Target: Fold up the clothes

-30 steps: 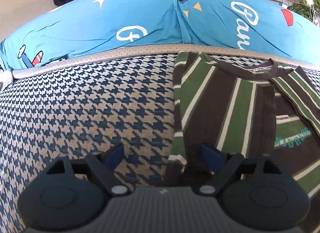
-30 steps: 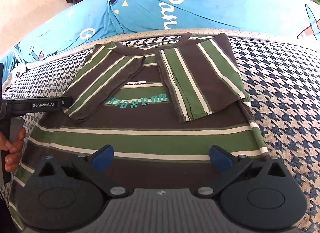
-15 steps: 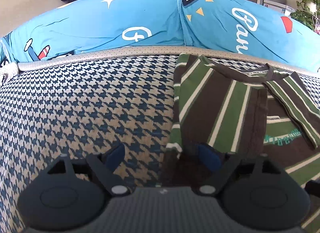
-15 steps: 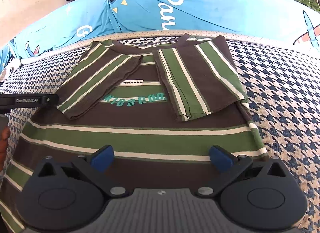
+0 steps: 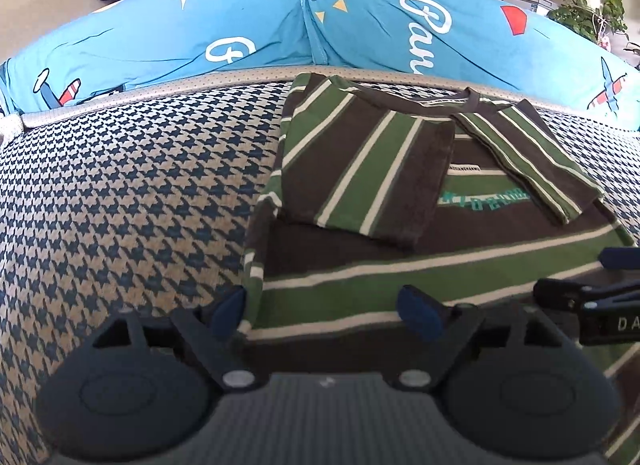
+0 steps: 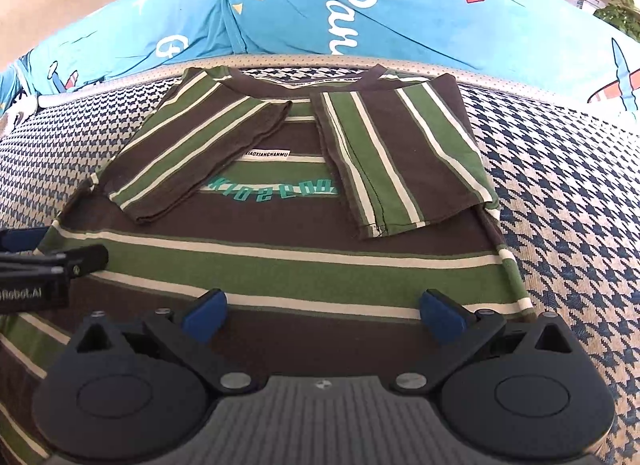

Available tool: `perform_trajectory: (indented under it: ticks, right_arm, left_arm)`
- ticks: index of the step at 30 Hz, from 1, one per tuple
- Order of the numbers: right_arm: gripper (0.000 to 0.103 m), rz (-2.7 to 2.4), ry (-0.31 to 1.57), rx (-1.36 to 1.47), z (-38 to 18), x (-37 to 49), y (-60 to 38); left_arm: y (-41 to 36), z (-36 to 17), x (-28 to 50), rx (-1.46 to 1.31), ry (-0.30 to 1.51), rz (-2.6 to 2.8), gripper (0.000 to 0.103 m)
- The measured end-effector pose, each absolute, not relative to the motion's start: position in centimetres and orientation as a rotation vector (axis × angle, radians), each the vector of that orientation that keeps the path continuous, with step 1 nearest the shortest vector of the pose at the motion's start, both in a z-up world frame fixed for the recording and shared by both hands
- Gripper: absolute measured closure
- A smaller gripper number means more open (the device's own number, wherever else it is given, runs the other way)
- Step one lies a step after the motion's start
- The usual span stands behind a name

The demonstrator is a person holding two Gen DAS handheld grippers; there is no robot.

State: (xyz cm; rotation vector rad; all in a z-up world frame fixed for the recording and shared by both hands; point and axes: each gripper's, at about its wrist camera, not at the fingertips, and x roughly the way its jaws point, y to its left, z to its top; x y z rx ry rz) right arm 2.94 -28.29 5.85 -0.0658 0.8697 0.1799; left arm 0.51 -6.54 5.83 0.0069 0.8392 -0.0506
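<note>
Sliding across from the bare houndstooth side, the left tool [image 5: 322,311] now sits over the lower left edge of the shirt [image 5: 400,265]; a second ago that hem ran under its right finger only, and now the shirt's side edge lies just inside the left finger, with striped cloth filling the gap. Its jaws stand wide apart with nothing clamped. The right tool [image 6: 322,313] has barely shifted: it hangs over the lower part of the shirt near the right edge, jaws also wide apart and empty. Each tool now shows at the edge of the other's view, the left one at the left border of the right wrist view, closer in than before.

The shirt lies flat, front up, on the houndstooth cushion [image 5: 120,185], collar toward the top of the frame against the blue pillow [image 5: 200,25]. Both sleeves are already folded inward over the chest, the left sleeve [image 6: 200,149] and right sleeve [image 6: 404,157] nearly meeting above the teal lettering.

With the sleeves done and both tools lined up along the lower body, the likely next step is to pinch the hem at both corners and bring it up toward the collar. Neither tool has closed on cloth yet.
</note>
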Motion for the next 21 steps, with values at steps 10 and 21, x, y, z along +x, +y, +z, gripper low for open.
perform_trajectory:
  ticks: [10,21]
  right_arm:
    - [0.000,0.174,0.872,-0.083,5.9,2.6,-28.2]
    - [0.000,0.141,0.883,-0.058,6.3,2.0,-29.2]
  left_arm:
    - [-7.1,5.4,-0.7,0.038,0.822,-0.045,0.011]
    - [-6.1,4.8,-1.5,0.037,0.808,0.003,0.003]
